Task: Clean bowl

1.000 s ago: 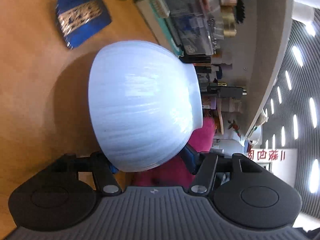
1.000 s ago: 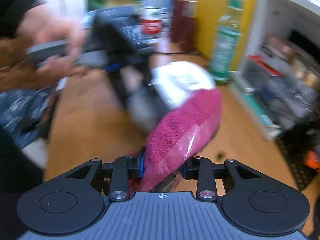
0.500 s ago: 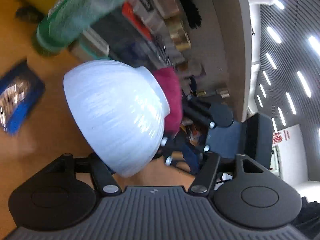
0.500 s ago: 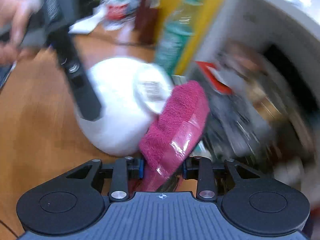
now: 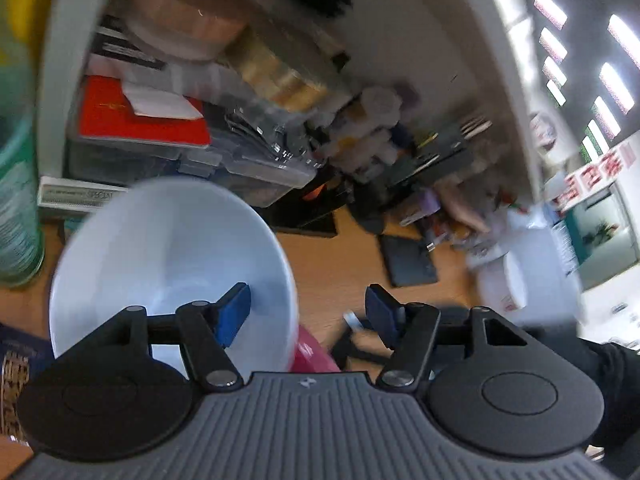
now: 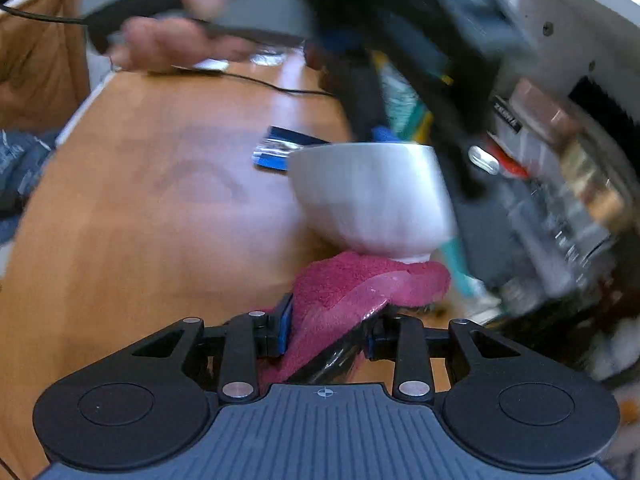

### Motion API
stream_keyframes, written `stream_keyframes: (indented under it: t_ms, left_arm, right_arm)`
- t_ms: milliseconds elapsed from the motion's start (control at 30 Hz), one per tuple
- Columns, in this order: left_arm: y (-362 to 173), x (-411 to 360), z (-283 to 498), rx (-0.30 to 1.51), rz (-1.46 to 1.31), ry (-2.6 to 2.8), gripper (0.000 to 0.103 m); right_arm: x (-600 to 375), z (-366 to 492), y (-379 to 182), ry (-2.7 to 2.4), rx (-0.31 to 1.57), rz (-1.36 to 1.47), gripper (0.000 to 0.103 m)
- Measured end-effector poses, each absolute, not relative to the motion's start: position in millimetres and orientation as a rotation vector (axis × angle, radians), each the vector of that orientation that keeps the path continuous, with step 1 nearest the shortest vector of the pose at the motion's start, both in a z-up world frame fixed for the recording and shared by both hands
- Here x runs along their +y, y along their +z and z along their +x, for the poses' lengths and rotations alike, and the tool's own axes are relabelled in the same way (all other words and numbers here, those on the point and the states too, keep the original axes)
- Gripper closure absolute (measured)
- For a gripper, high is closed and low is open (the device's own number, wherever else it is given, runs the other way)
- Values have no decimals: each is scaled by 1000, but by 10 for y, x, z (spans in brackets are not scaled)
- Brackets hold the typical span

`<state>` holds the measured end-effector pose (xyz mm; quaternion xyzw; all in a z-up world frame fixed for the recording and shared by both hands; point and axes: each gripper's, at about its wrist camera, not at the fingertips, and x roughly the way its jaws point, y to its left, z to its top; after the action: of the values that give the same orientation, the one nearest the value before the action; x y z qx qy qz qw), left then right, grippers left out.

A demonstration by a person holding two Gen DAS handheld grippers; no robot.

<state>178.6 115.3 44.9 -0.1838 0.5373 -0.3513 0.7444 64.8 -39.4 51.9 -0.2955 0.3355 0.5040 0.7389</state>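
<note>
A white bowl (image 5: 160,248) stands mouth up over the wooden table (image 6: 160,200). My left gripper (image 5: 308,310) straddles its near wall. The left fingertip (image 5: 236,308) is inside the bowl. The right fingertip (image 5: 380,312) stands clear of the rim, with bare table showing between them. In the right wrist view the bowl (image 6: 368,196) rests its foot on a pink cloth (image 6: 352,284). My right gripper (image 6: 328,334) is shut on that cloth, just below and in front of the bowl. A corner of the cloth (image 5: 310,354) peeks out beside the bowl. The picture is blurred by motion.
A shelf unit with plastic boxes (image 5: 180,152) stands close behind the bowl. A green bottle (image 5: 16,200) is at its left. A blue packet (image 6: 280,148) lies on the table beyond the bowl. A person's hand (image 6: 180,40) holds the left gripper above, and a black cable (image 6: 260,82) crosses the far table.
The bowl has turned from lying on its side to mouth up as the left gripper rolled and rose. The right gripper has brought the cloth under the bowl's foot.
</note>
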Motion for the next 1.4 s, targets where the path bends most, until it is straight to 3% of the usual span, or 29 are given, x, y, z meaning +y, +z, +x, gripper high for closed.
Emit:
stream_keyframes:
  t_ms: [167,400,533,733,867,1067,1100,1200,1233,1400]
  left_arm:
    - [306,991,1832,1277,-330,-771,40]
    - [199,737,1540,1306,-305,-826,39]
    - [212,643,1321,1325,-288,-873,33]
    - [323,284,969,1346,-88,-957,35]
    - [929,316,797,1205,147,-867,9]
    - [1416,779,436,1088,352,-620,0]
    - [1427,907,345,1090,356,-580,0]
    - [1147,1069,184,1157,320,-499,1]
    - [975,1088,162,1198,300,-482,1]
    - [413,968,121,1237,247,-342,1]
  right_arm:
    - [-548,213,681,1192,766,-485,69]
    - [-1634,-54,1145,846,821,-168,69]
    - [-1858,79,1307,741,818,-183,66]
    - [-1626,459,1418,731,790,-213,66]
    - [-1522,592,1241,696,864,-218,66]
    - [-1720,437,800,541,961,-171,61]
    - [-1751,392,723,505,968,-154,54]
    - [-1796,255,572,419,957,-116,6]
    - [-1793,199,505,396,949,-107,0]
    - [-1745,23,292,335,919,-166,0]
